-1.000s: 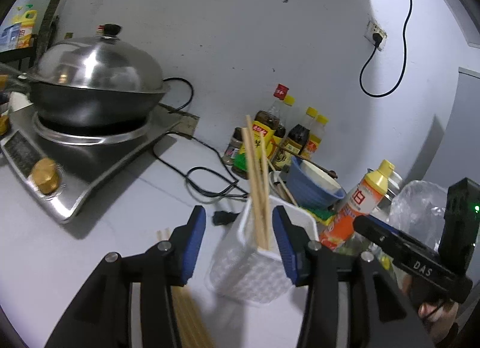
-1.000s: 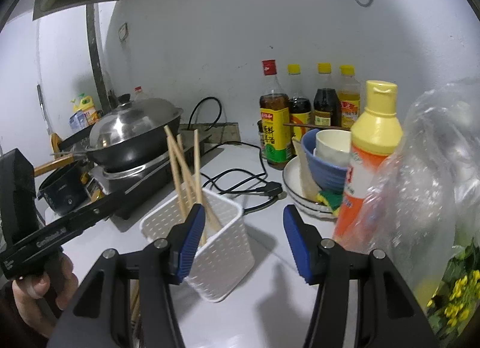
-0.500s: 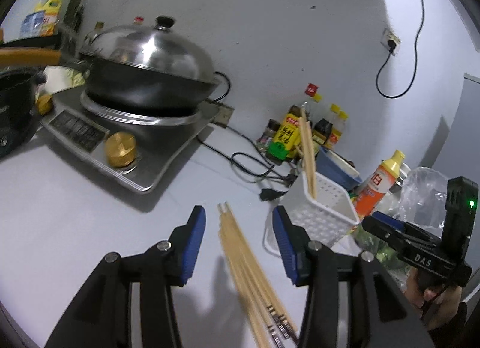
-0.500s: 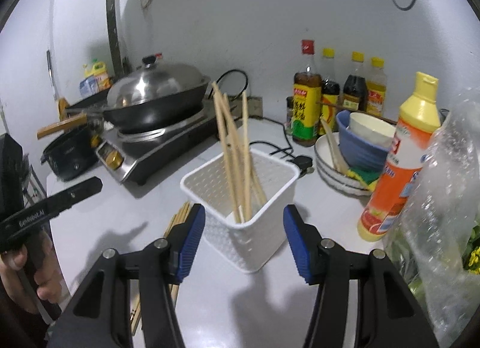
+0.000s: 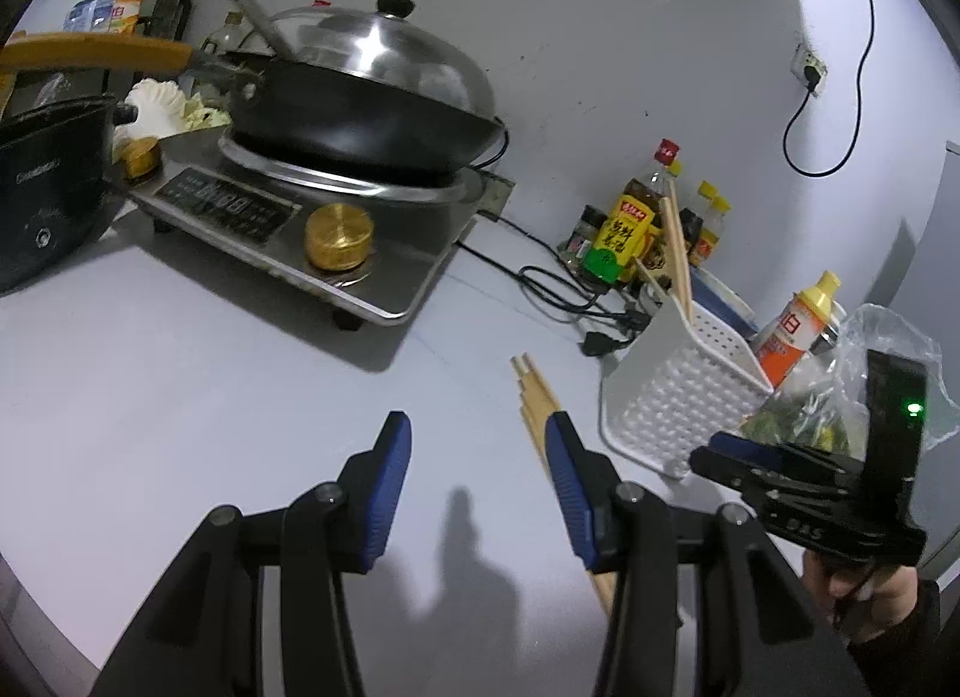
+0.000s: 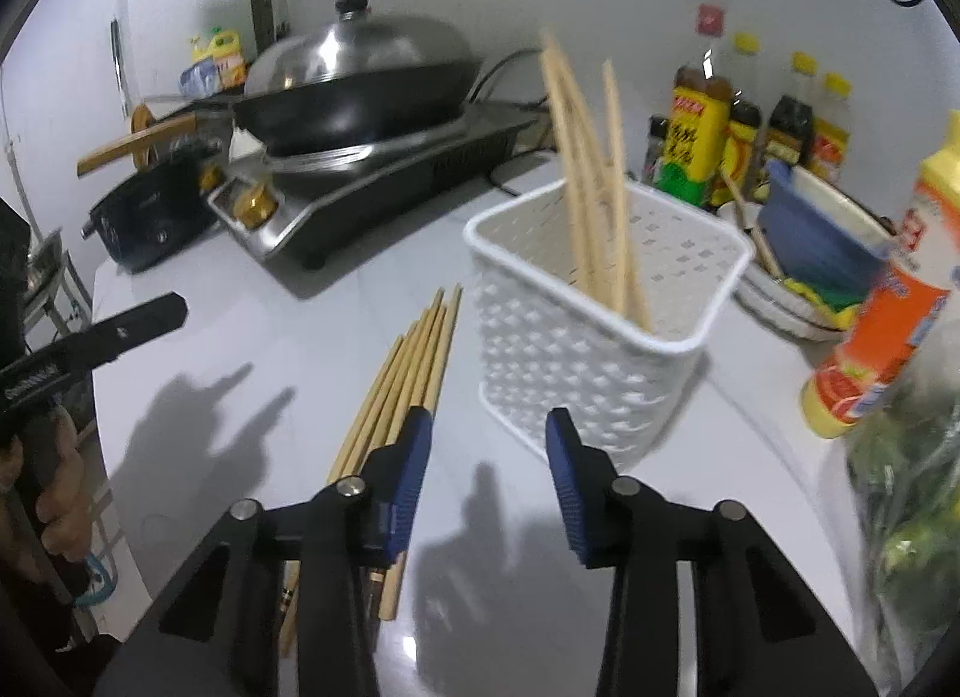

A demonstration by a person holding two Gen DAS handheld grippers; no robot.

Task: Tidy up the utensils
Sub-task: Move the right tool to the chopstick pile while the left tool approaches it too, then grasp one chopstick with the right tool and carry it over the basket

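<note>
Your left claw (image 5: 477,460) hangs wide open over the bench (image 5: 210,373) with nothing between its blue pads. Your right claw (image 6: 487,451) is equally spread and empty.

Take the white perforated basket (image 6: 591,331) as your landmark. It stands upright on the bench, and several chopsticks (image 6: 591,181) lean inside it, tips rising well above its rim. Just to the basket's left, seen from your right wrist camera, a loose bundle of chopsticks (image 6: 414,361) lies flat on the bench, close beside the basket wall; their near ends run under your right claw's left finger. From your left wrist camera the same bundle (image 5: 531,391) lies left of the basket (image 5: 678,391), passing beneath your left claw's right finger.

Behind the basket stand sauce bottles (image 6: 696,138); to its right sits an orange squeeze bottle (image 6: 888,331). Far left of the basket a lidded wok (image 6: 360,78) rests on an induction cooker (image 6: 384,181).
</note>
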